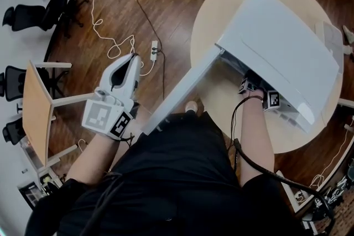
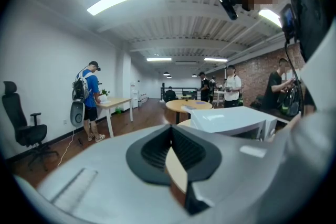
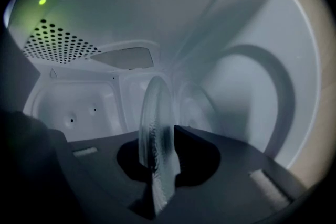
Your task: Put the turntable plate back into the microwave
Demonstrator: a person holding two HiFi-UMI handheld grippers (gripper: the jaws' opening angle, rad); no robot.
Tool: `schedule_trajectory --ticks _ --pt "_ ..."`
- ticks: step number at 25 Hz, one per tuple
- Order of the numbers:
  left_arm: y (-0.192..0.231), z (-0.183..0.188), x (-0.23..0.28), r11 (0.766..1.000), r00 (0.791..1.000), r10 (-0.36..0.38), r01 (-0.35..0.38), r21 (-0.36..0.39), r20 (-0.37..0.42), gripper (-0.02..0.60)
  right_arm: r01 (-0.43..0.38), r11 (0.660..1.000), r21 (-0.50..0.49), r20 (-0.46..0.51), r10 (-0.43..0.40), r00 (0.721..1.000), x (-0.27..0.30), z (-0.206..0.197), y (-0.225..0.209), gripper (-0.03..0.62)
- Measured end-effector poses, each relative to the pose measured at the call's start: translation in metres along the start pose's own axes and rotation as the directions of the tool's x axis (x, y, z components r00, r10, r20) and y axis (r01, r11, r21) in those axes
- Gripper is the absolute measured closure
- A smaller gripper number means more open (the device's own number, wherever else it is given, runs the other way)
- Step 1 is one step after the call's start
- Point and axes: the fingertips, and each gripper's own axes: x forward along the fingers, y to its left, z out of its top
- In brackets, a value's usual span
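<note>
The white microwave (image 1: 287,52) stands on a round table (image 1: 215,14), its door (image 1: 182,91) swung open toward me. My right forearm reaches into the cavity; only that gripper's marker cube (image 1: 271,100) shows at the opening. In the right gripper view, my right gripper (image 3: 160,136) is shut on the clear glass turntable plate (image 3: 153,113), held on edge inside the white cavity, off the floor. My left gripper (image 1: 131,59) hangs over the wood floor left of the door, its jaws closed with nothing between them (image 2: 171,136). The microwave (image 2: 231,119) lies ahead and to its right.
A power strip (image 1: 155,51) and white cable lie on the floor beyond the left gripper. A small desk (image 1: 36,108) and office chairs (image 1: 33,14) stand at the left. Several people stand in the room, one in blue at a desk (image 2: 89,97).
</note>
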Motion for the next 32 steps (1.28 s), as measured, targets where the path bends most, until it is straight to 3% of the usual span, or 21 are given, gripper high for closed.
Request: schedule_trajectory --ticks 3,9,13,17,20,27,32 --pt "0.002 0.0 -0.006 1.0 1.0 0.011 -0.011 0.003 0.004 0.574 -0.026 0.999 -0.031 0.023 0.027 0.999 0.007 0.012 -0.004 0.551" --pt "0.002 0.0 -0.013 1.0 1.0 0.017 -0.017 0.011 0.007 0.574 0.021 0.999 -0.041 0.027 -0.02 0.999 0.01 0.016 -0.021 0.548" --pt "0.004 -0.003 -0.018 1.0 1.0 0.025 -0.025 0.008 0.004 0.574 0.033 0.997 -0.076 0.005 -0.033 0.999 0.021 0.025 -0.051 0.45" --pt "0.008 -0.005 -0.023 0.999 0.999 0.04 -0.04 -0.001 0.005 0.574 0.045 0.987 -0.153 -0.017 -0.048 0.999 0.011 0.007 -0.015 0.345" --pt "0.003 -0.006 -0.025 1.0 1.0 0.029 -0.029 0.004 0.009 0.574 0.064 0.972 -0.224 -0.043 -0.075 0.996 0.006 -0.008 0.007 0.316" --pt "0.001 -0.005 -0.036 0.999 0.999 0.03 -0.03 0.012 0.024 0.574 0.162 0.911 -0.378 -0.074 -0.204 0.976 -0.001 -0.017 0.0 0.292" --pt "0.001 -0.007 -0.044 0.999 0.999 0.04 -0.04 0.008 0.033 0.574 0.234 0.889 -0.393 -0.036 -0.269 0.962 -0.012 -0.016 -0.004 0.29"
